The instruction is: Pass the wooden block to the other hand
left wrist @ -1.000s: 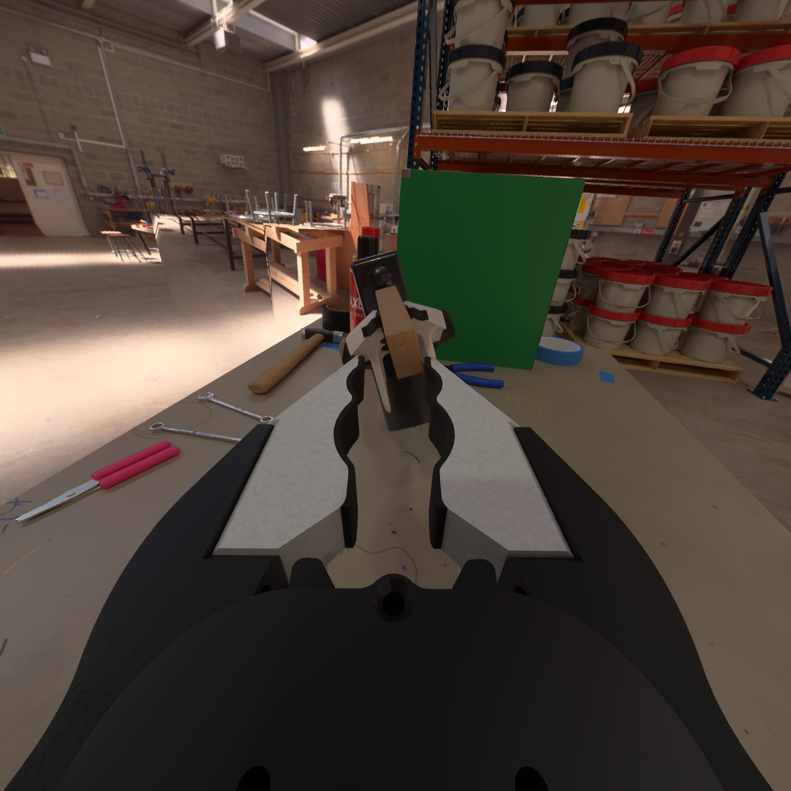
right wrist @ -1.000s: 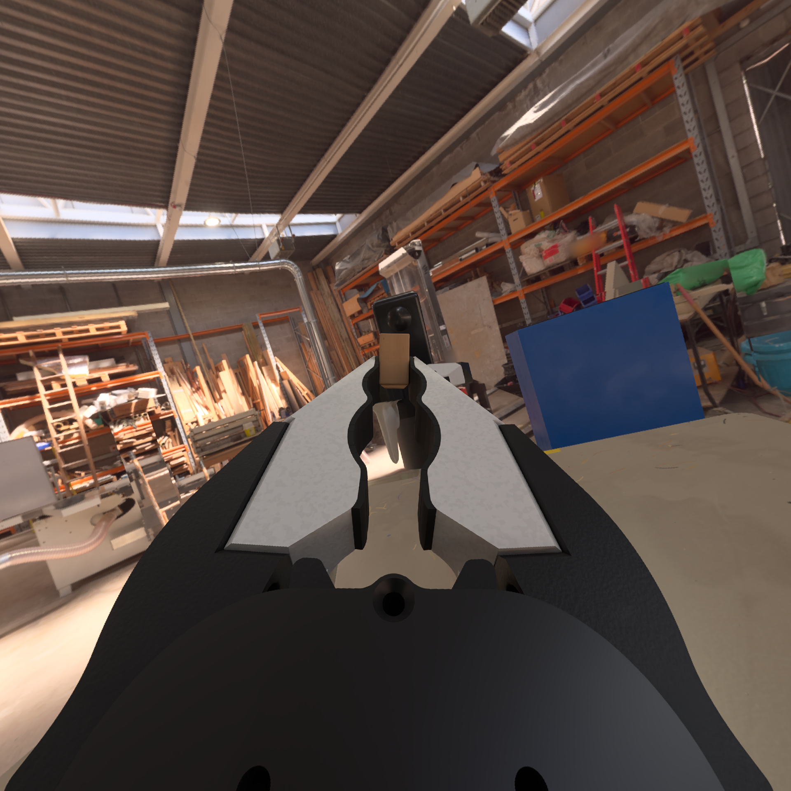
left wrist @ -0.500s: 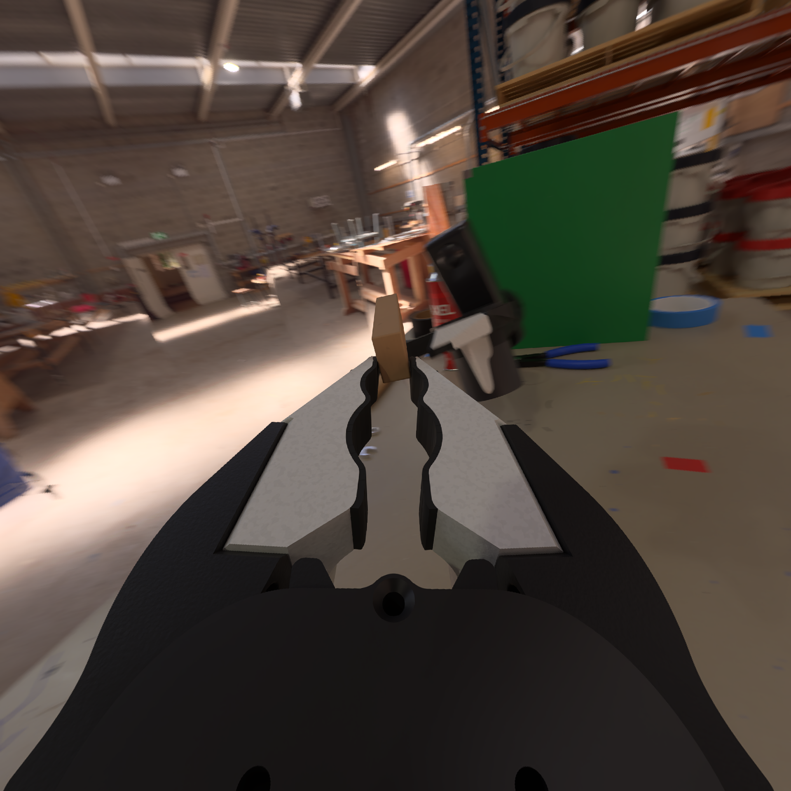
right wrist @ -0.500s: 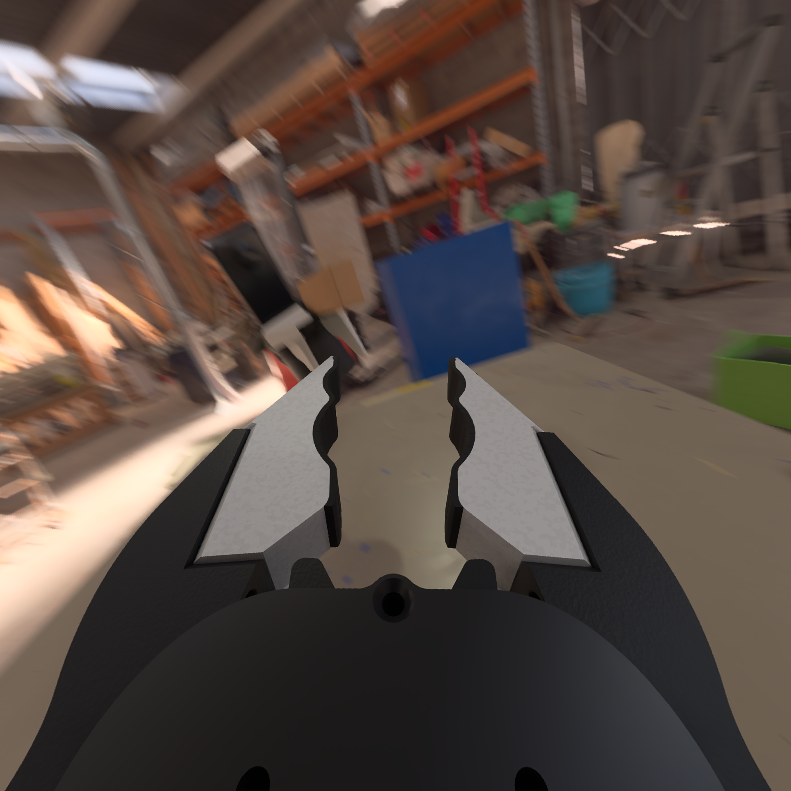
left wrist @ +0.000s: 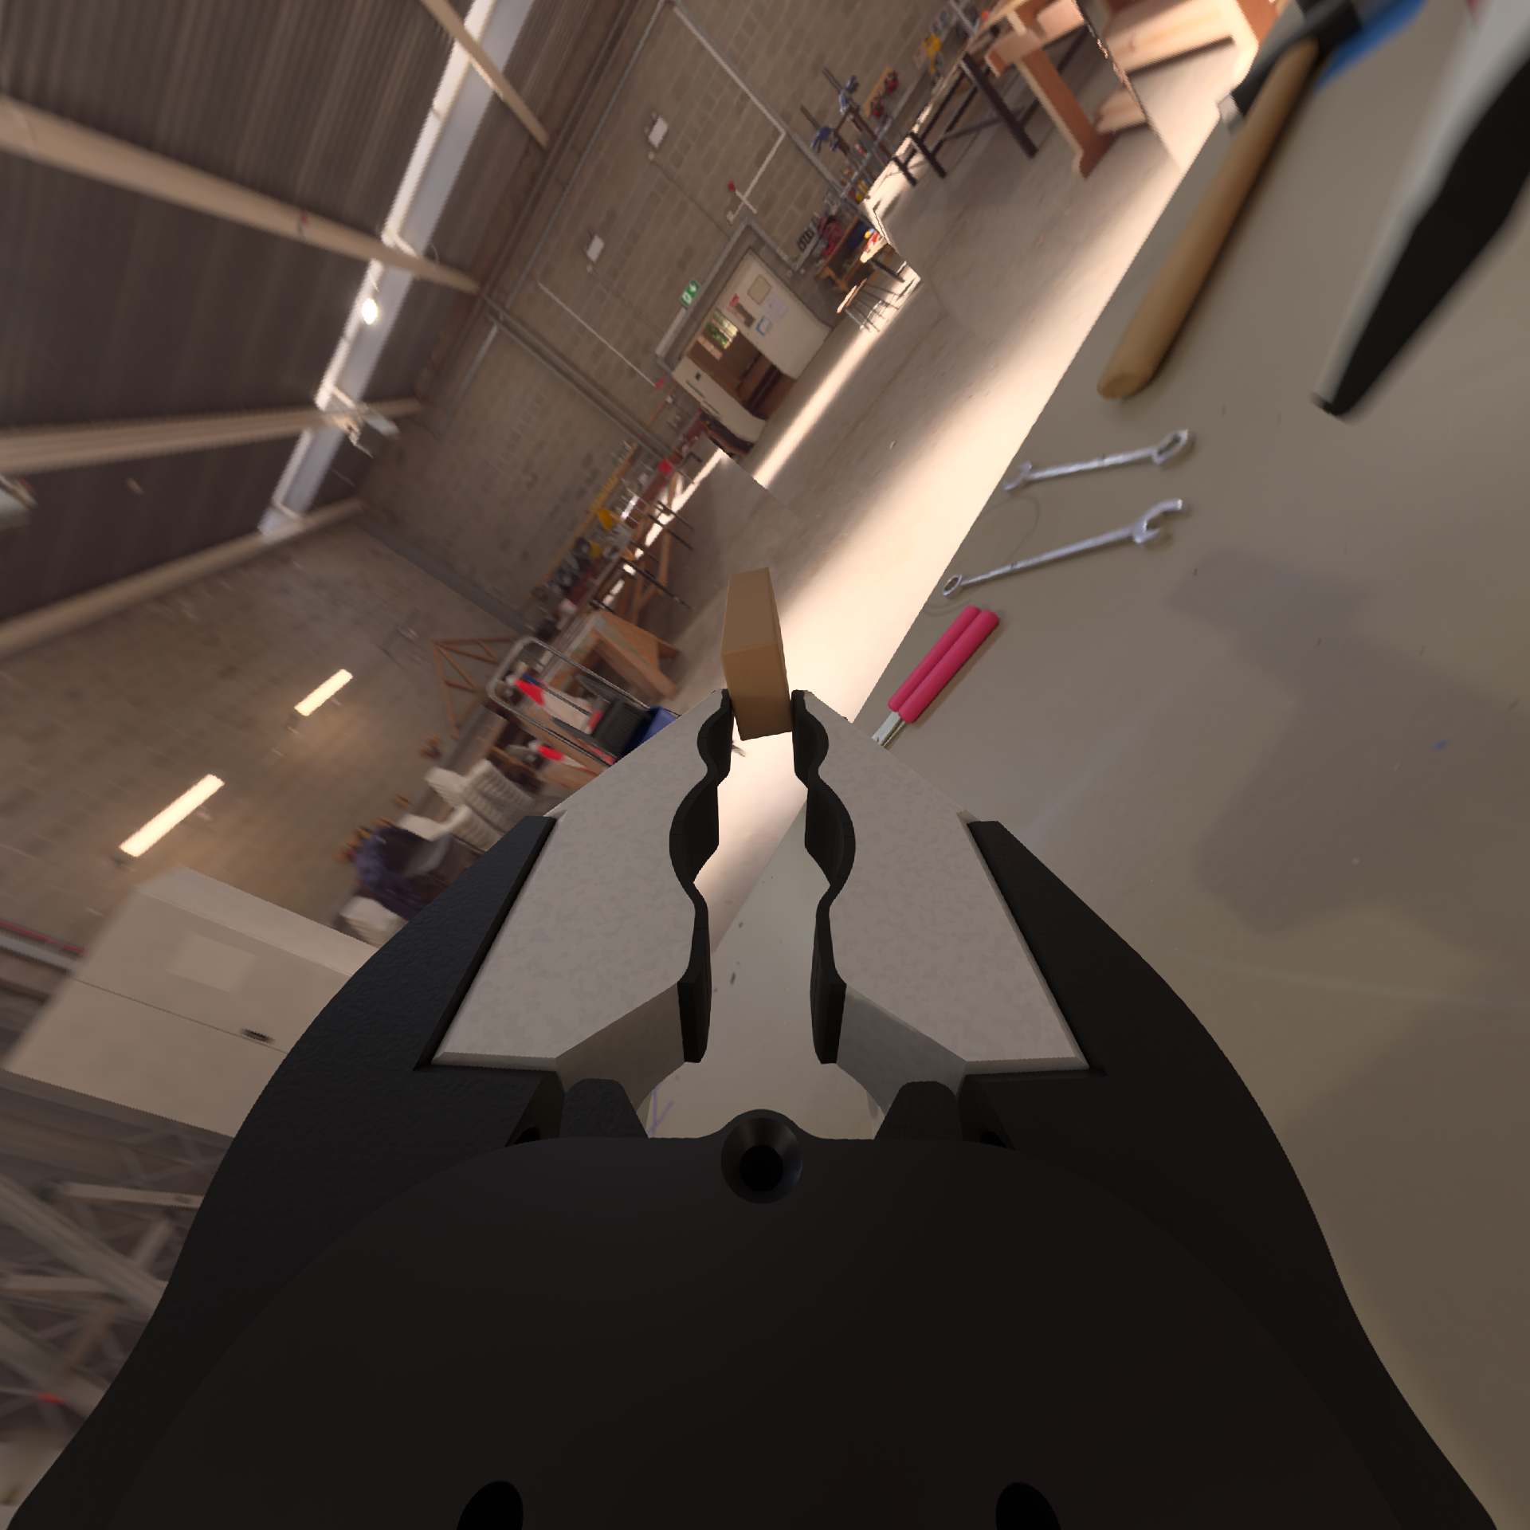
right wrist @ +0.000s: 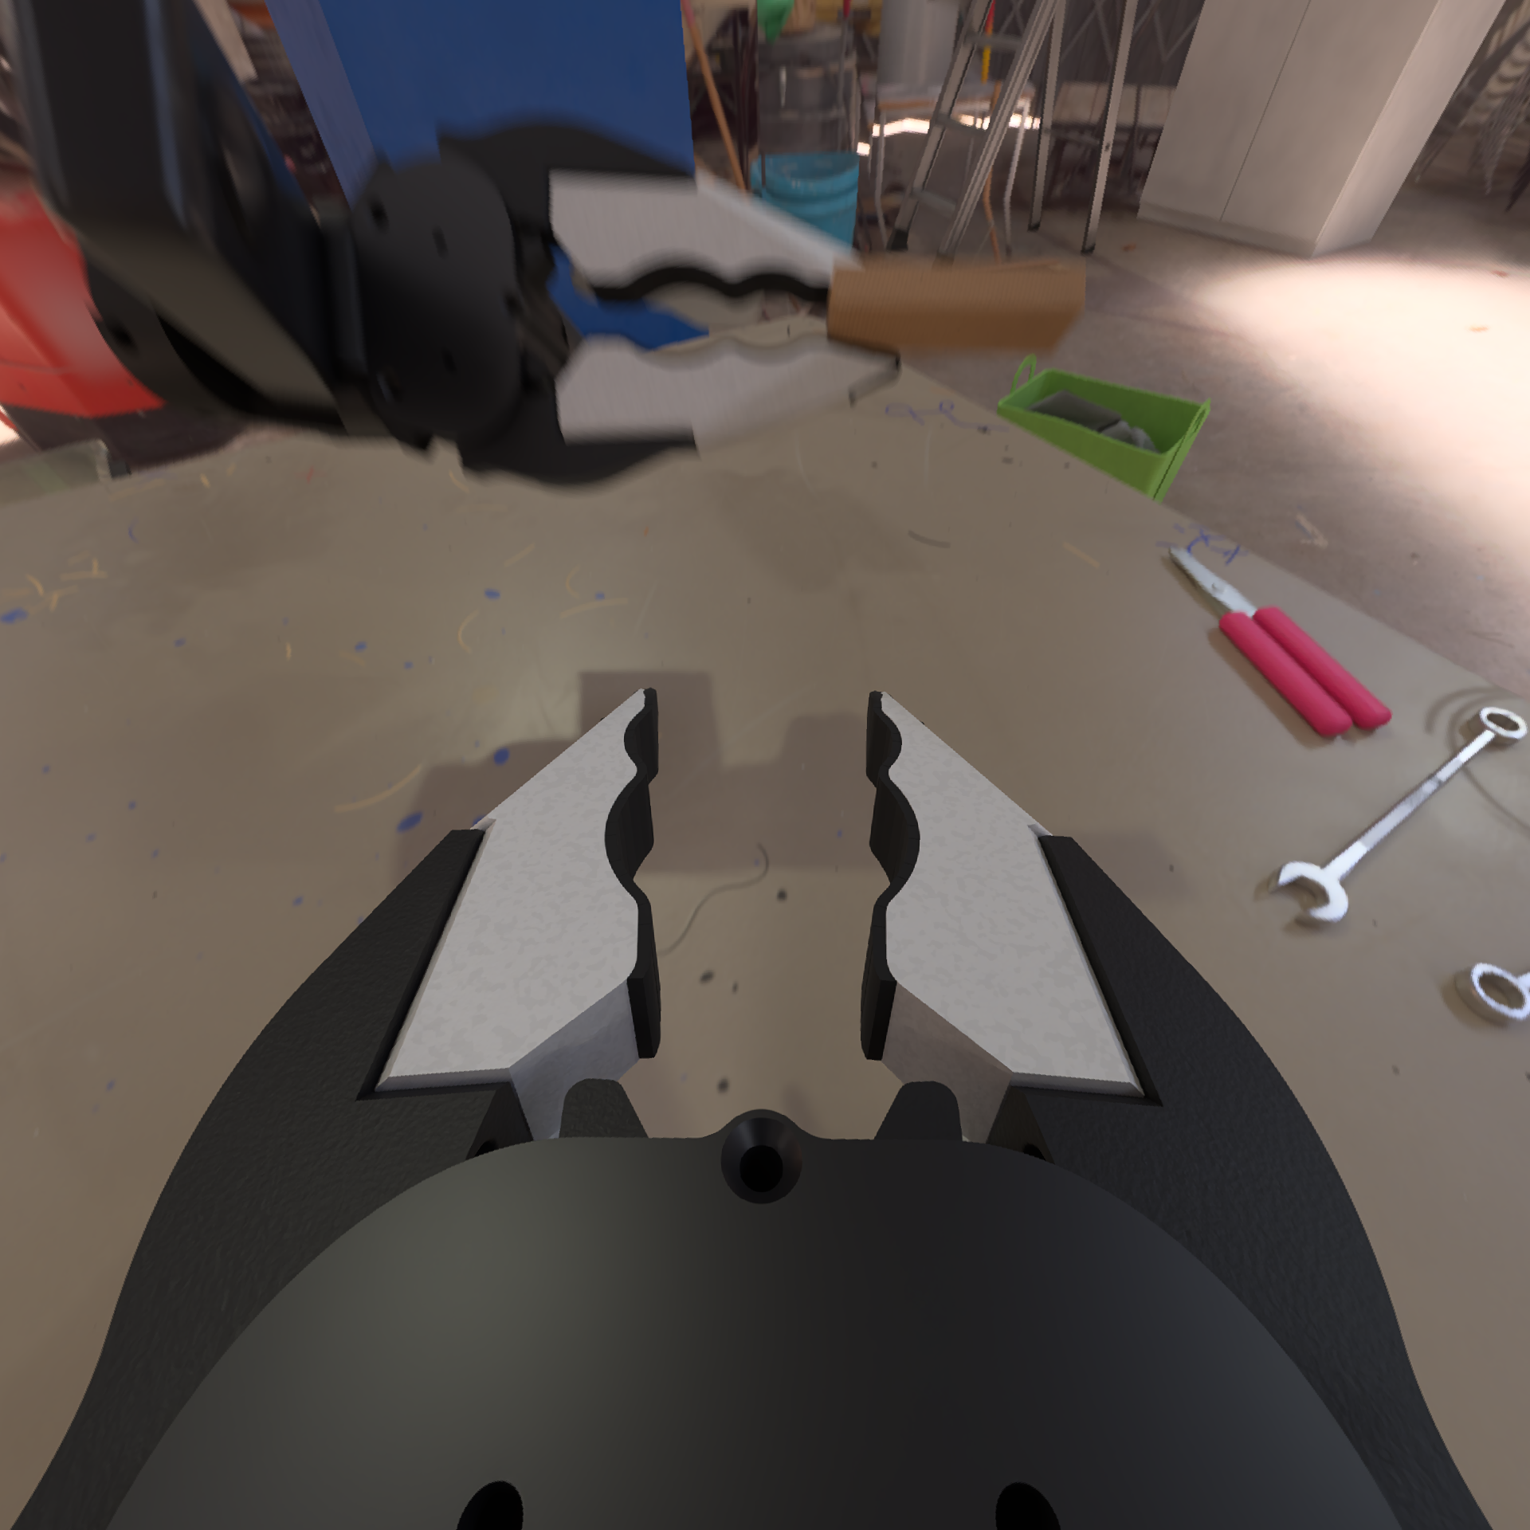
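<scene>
Your left tool (left wrist: 762, 710) pinches the wooden block (left wrist: 753, 667) at its very fingertips; most of the block juts out past them, clear of the surface (left wrist: 1242, 828). This view is rolled hard over, so the hall's ceiling fills the left side and the surface runs up the right. On that surface you see the pink-handled scissors (left wrist: 944, 662) just right of the block, then two spanners (left wrist: 1068, 546) farther right, a wooden handle (left wrist: 1200, 223) toward the top, and a blurred black-and-white edge at the top right corner, too cut off to identify.

Your right wrist view shows what that one cannot: the left tool (right wrist: 836, 319) from the side, at far left and blurred, with the block (right wrist: 956, 302) sticking out to the right of its tips, held above the surface (right wrist: 331, 662). Behind it stands a blue panel (right wrist: 497, 74). Your right tool (right wrist: 762, 704) has its fingers spread wide with nothing between them, pointing down at the surface, near and well apart from the block. Farther right sit a green bin (right wrist: 1101, 426) at the far edge, the scissors (right wrist: 1291, 662), and the spanners (right wrist: 1399, 828) at the right edge.
</scene>
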`<state>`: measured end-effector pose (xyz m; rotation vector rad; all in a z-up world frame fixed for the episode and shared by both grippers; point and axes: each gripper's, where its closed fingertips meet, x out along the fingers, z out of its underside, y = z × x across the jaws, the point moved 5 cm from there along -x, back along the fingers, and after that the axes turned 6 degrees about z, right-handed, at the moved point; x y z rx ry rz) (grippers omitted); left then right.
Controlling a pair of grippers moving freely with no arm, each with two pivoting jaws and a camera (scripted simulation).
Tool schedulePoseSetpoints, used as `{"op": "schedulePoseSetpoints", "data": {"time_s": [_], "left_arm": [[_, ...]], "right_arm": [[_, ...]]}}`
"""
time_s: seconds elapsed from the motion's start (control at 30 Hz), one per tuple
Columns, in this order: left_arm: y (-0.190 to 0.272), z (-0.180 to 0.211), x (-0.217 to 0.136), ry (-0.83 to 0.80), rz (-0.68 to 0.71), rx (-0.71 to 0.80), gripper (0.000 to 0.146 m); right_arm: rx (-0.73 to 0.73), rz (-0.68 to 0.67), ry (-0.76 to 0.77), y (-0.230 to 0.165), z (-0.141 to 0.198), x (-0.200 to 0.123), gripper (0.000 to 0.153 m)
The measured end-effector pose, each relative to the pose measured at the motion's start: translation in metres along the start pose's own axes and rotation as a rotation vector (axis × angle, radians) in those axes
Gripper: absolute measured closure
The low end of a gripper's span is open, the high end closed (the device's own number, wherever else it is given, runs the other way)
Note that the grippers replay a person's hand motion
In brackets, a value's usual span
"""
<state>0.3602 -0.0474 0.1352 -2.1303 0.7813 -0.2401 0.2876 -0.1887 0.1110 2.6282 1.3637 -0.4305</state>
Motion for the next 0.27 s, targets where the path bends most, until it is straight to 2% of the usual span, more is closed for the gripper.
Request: {"op": "schedulePoseSetpoints", "data": {"time_s": [0.1, 0.2, 0.27], "left_arm": [[0.018, 0.008, 0.016, -0.001, -0.019, 0.113, 0.133], [0.024, 0.013, 0.026, 0.003, -0.016, 0.106, 0.133], [0.028, 0.014, 0.029, 0.001, -0.017, 0.107, 0.133]], "right_arm": [[0.016, 0.033, 0.032, 0.005, -0.012, 0.015, 0.107], [0.041, 0.161, 0.091, 0.018, -0.018, 0.037, 0.111], [0.060, 0.182, 0.100, 0.023, -0.021, 0.050, 0.115]]}}
